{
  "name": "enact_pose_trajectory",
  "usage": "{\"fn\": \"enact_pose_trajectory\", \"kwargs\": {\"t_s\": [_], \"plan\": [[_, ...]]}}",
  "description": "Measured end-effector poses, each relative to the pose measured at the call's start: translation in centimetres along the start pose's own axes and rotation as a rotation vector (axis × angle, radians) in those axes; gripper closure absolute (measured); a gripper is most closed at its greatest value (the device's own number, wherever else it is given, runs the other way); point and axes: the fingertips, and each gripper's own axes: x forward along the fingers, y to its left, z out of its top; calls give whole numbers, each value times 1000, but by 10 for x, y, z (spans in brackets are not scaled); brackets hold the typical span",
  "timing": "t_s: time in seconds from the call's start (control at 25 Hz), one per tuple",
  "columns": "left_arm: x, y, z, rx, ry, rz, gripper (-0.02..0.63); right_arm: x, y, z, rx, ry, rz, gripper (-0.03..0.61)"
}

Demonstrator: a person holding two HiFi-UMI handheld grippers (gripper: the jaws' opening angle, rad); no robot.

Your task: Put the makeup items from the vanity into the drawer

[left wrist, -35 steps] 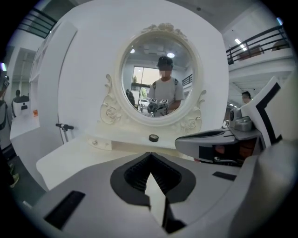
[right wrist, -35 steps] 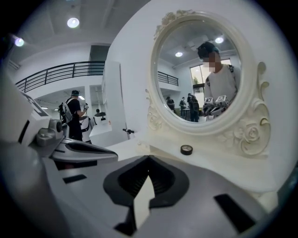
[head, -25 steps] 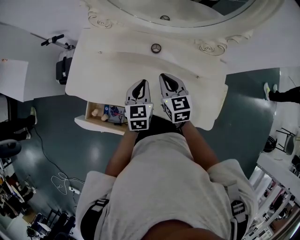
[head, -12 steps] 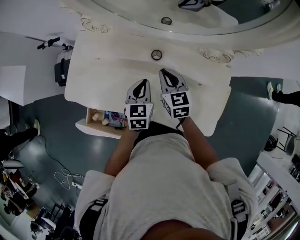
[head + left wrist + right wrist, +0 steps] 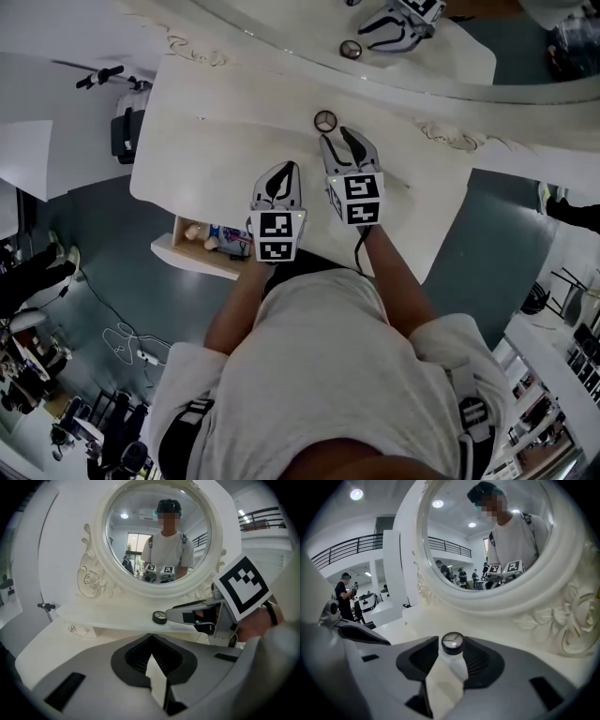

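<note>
A small round black-rimmed jar (image 5: 324,120) stands at the back of the white vanity top (image 5: 216,150), close under the mirror frame. My right gripper (image 5: 337,137) reaches toward it; its jaws are opening, and the jar (image 5: 453,642) sits just beyond the tips with nothing pressed between them. My left gripper (image 5: 280,174) hangs shut and empty over the front of the vanity. From the left gripper view (image 5: 151,641) the jar (image 5: 159,617) shows right at the tip of the right gripper (image 5: 174,615).
The open drawer (image 5: 178,251) sticks out at the vanity's left front, with a blue item (image 5: 225,234) and beige pieces (image 5: 193,228) inside. The ornate oval mirror (image 5: 441,56) rises behind the top. Cables (image 5: 122,361) lie on the floor.
My right gripper has moved forward up to the round jar and its jaws have parted. The left gripper has stayed shut in about the same place.
</note>
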Motion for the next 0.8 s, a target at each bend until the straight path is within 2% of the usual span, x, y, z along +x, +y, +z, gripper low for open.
{"fn": "enact_pose_trajectory", "kwargs": {"t_s": [0.24, 0.36, 0.56, 0.8], "plan": [[3, 13, -2, -17, 6, 26, 607, 20, -1, 1, -13, 32, -8, 345], [2, 17, -6, -27, 11, 35, 607, 29, -1, -2, -23, 58, -19, 325], [0, 22, -11, -31, 18, 47, 607, 40, -4, -11, -50, 133, -55, 327], [-8, 24, -16, -37, 20, 67, 607, 40, 0, -12, -66, 139, -51, 359]]}}
